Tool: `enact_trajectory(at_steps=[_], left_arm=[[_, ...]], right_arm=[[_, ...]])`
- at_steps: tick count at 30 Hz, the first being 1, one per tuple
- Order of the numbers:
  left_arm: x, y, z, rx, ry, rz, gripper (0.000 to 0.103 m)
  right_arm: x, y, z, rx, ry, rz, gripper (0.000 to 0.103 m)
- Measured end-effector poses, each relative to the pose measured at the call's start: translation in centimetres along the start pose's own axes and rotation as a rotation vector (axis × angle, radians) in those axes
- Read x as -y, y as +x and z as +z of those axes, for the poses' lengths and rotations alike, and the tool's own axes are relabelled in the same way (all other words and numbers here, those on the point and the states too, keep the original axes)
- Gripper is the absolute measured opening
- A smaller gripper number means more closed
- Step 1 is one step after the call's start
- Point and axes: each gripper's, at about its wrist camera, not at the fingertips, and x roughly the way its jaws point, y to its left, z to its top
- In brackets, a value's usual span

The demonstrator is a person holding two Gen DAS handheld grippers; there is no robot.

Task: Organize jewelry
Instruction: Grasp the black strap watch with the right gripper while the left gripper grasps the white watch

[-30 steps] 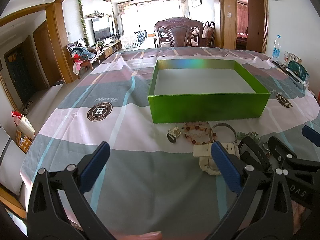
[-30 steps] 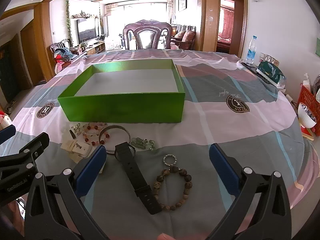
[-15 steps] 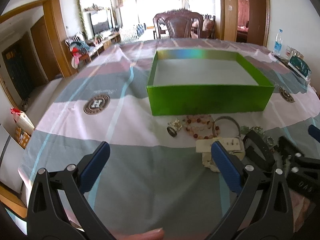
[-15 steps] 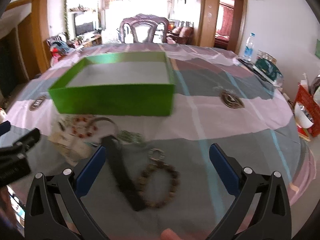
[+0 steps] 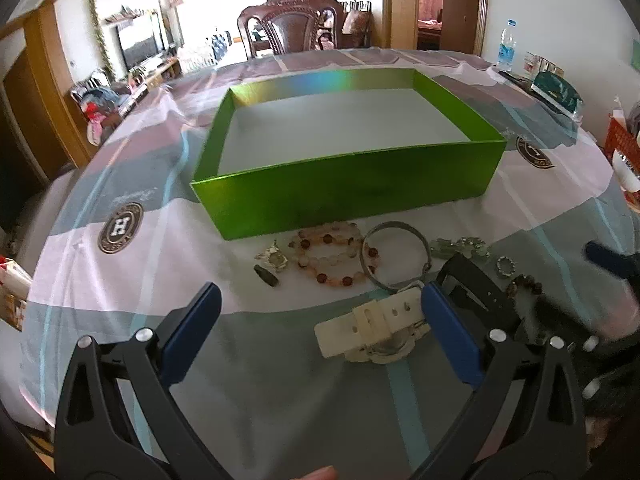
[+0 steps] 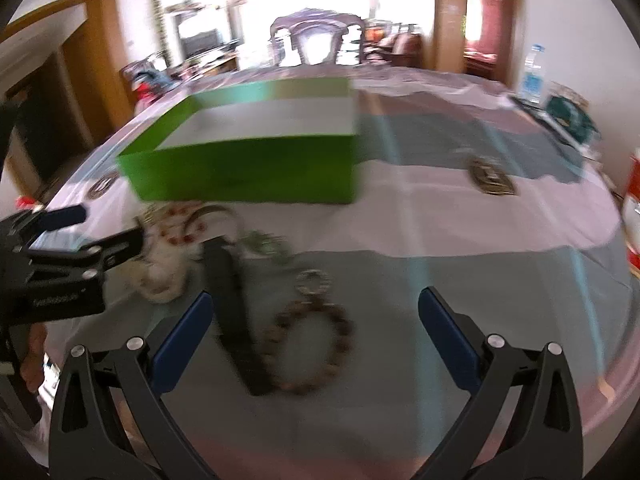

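An empty green box (image 5: 344, 196) (image 6: 248, 168) stands on the tablecloth. In front of it lie a pink bead bracelet (image 5: 328, 256), a metal bangle (image 5: 394, 256), a white watch (image 5: 372, 332), a black watch (image 5: 480, 292) (image 6: 236, 316), a small ring (image 6: 314, 280) and a brown bead bracelet (image 6: 316, 356). My left gripper (image 5: 320, 328) is open, its right finger beside the white watch. My right gripper (image 6: 312, 332) is open above the brown bracelet and black strap. The right wrist view is blurred.
A water bottle (image 5: 506, 52), a dark green pouch (image 5: 558, 94) and a red basket (image 5: 622, 140) sit at the table's right side. A wooden chair (image 5: 296, 30) stands behind the far edge. Bare striped cloth (image 6: 480, 240) lies right of the jewelry.
Both grippers have moved forward and lower toward the jewelry. The left one has swung right, nearer the white watch. The right one has come over the brown bracelet. Both stay open.
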Motion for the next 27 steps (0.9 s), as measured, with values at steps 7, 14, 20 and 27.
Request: enact_trajectory(at_steps=[7,14,20,27], left_arm=[[-1.8,-1.5,-0.2,0.006,-0.009,0.011,0.099],[-0.6,-1.5,-1.1,-0.016,0.077,-0.052,0.095],[0.7,1.8,-1.3,-0.124,0.108,-0.143,0.053],[0.0,2.4,-0.8,-0.123,0.059,-0.200,0.016]], right_arm=[[-3.2,2.9,0.5,-0.082,-0.086,0.052,0.053],[-3.5,3.4,0.6,-0.102,-0.092,0.046,0.017],[-1.4,3.2,0.7,-0.106,-0.065,-0.017,0.013],[-0.7,3.6,0.8,-0.107,-0.049,-0.022,0.012]])
